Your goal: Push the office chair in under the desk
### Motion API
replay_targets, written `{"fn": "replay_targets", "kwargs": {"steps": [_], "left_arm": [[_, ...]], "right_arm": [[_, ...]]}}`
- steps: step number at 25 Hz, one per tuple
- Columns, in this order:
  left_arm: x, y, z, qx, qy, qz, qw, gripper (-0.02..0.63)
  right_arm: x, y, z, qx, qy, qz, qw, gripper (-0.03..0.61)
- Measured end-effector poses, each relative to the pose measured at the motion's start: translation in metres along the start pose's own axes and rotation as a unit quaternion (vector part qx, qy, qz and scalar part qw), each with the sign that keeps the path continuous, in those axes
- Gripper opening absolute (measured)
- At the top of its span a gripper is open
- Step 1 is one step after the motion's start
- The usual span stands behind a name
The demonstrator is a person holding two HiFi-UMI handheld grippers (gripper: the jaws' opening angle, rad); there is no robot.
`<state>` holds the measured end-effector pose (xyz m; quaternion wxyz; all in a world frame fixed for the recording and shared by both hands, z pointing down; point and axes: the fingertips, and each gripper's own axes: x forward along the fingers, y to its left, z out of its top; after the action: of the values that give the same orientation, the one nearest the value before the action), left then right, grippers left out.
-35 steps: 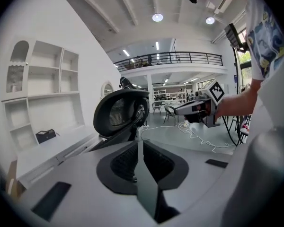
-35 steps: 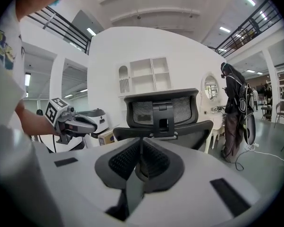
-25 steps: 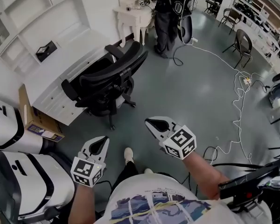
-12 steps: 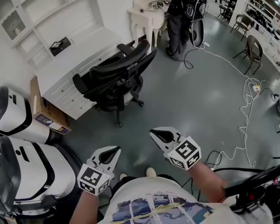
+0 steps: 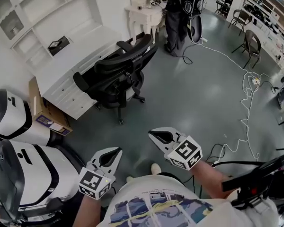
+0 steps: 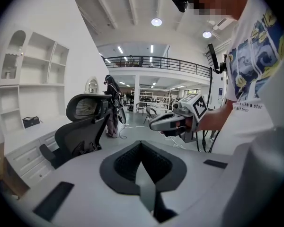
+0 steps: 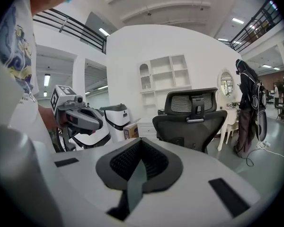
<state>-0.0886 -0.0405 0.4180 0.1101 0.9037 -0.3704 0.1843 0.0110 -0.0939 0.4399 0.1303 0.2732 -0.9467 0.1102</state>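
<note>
Black office chair (image 5: 118,74) ahead of both grippers
Left gripper (image 5: 116,152) and right gripper (image 5: 154,134) pinched shut, empty; chair stands well ahead, beside the white desk (image 5: 83,53)

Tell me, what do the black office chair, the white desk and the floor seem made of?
Office chair: black, matte; headrest looks like mesh on a plastic frame, since light shows through its weave. Desk: white, smooth, probably painted wood, given its panelled drawer fronts. Floor: grey, slightly glossy, perhaps sealed concrete; it shows faint reflections.
</note>
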Motion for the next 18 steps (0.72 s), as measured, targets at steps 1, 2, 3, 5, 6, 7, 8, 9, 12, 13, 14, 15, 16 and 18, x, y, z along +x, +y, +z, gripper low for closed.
{"fn": "replay_targets", "kwargs": {"steps": [1,2,3,5,6,7,8,9,12,13,14,15,16,18], "left_arm": [[-0.006,0.001,-0.002,-0.001,0.001,0.0,1.0,0.012],[-0.011,0.003,-0.004,-0.001,0.001,0.001,1.0,0.012],[-0.017,0.004,-0.006,-0.001,0.001,0.002,1.0,0.012],[-0.027,0.006,-0.01,-0.003,0.0,0.003,1.0,0.012],[-0.032,0.006,-0.011,-0.004,-0.001,0.003,1.0,0.012],[-0.036,0.006,-0.013,-0.004,-0.001,0.001,1.0,0.012],[-0.039,0.006,-0.014,-0.004,-0.002,-0.001,1.0,0.012],[-0.042,0.007,-0.015,-0.003,-0.003,-0.002,1.0,0.012],[-0.051,0.008,-0.017,-0.004,-0.005,-0.007,1.0,0.012],[-0.054,0.009,-0.018,-0.004,-0.005,-0.007,1.0,0.012],[-0.057,0.01,-0.019,-0.006,-0.006,-0.006,0.9999,0.012],[-0.06,0.011,-0.021,-0.008,-0.006,-0.006,0.9999,0.012],[-0.062,0.012,-0.023,-0.009,-0.006,-0.006,0.9999,0.012],[-0.066,0.014,-0.026,-0.009,-0.004,-0.007,0.9999,0.012]], "right_arm": [[0.002,0.005,0.001,0.001,0.0,0.0,1.0,0.025],[0.005,0.01,0.001,0.001,0.0,-0.001,1.0,0.025],[0.007,0.014,0.003,0.001,0.0,0.0,1.0,0.025],[0.012,0.025,0.005,-0.003,-0.001,0.001,1.0,0.025],[0.013,0.03,0.007,-0.008,0.0,0.001,1.0,0.025],[0.015,0.036,0.008,-0.013,0.001,0.001,1.0,0.025],[0.016,0.042,0.01,-0.019,0.002,0.002,1.0,0.025],[0.018,0.047,0.011,-0.024,0.003,0.003,1.0,0.025],[0.023,0.059,0.014,-0.031,0.004,0.004,0.999,0.025],[0.025,0.063,0.014,-0.031,0.005,0.005,0.999,0.025],[0.026,0.067,0.014,-0.031,0.006,0.007,0.999,0.025],[0.028,0.072,0.016,-0.03,0.006,0.009,1.0,0.025],[0.03,0.076,0.017,-0.028,0.005,0.012,1.0,0.025],[0.033,0.083,0.02,-0.029,0.004,0.014,0.999,0.025]]}}
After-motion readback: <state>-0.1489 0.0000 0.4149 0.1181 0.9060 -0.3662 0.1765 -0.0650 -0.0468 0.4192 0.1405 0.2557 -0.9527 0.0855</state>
